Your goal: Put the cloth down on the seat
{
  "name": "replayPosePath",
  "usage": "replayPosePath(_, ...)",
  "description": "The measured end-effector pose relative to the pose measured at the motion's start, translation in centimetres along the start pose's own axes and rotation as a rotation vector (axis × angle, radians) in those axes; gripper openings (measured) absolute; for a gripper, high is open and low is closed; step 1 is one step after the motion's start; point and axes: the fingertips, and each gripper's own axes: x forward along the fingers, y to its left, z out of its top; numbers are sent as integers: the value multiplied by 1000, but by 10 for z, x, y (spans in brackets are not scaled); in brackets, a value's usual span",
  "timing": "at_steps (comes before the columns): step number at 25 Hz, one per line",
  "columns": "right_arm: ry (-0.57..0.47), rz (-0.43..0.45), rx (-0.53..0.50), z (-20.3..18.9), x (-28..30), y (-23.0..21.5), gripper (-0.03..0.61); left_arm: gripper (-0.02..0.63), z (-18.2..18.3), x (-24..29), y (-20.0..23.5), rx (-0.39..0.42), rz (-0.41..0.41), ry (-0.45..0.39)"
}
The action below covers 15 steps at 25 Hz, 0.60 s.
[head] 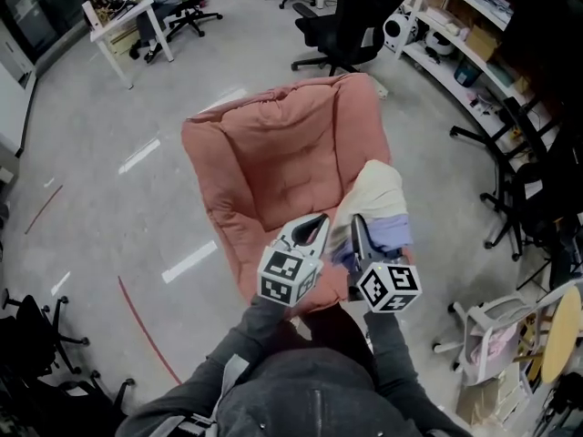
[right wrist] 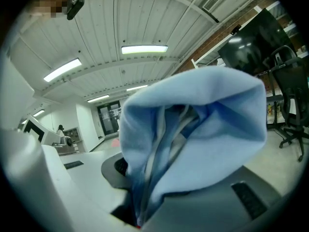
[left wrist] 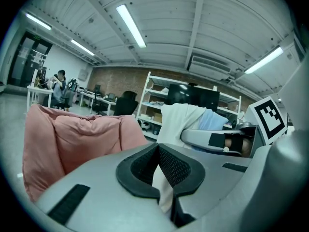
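A pink padded seat (head: 273, 167) stands on the grey floor in front of me. I hold a cream and light blue cloth (head: 378, 209) bunched over its right arm. My left gripper (head: 319, 226) is shut on a thin cream fold of the cloth (left wrist: 163, 185), seen between its dark pads in the left gripper view. My right gripper (head: 358, 228) is shut on the blue part of the cloth (right wrist: 193, 139), which fills most of the right gripper view. The two grippers sit side by side at the seat's near edge. The pink seat (left wrist: 72, 139) shows left of the left gripper (left wrist: 161, 178).
Black office chairs (head: 342, 16) stand behind the seat. Shelving (head: 465, 35) lines the right wall, with a black chair base (head: 510, 198) beside it. A white table (head: 118, 25) is at the far left. A small white chair (head: 492, 335) stands near right, and red tape (head: 146, 330) marks the floor.
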Motion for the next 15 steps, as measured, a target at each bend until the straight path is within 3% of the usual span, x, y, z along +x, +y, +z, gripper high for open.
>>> replayPosePath(6,36,59,-13,-9,48,-35,103,8,-8,52,22,-16,46,44)
replayPosePath(15,99,245,-174,-29,108,-67,103,8,-28,112,56,-21,115,104)
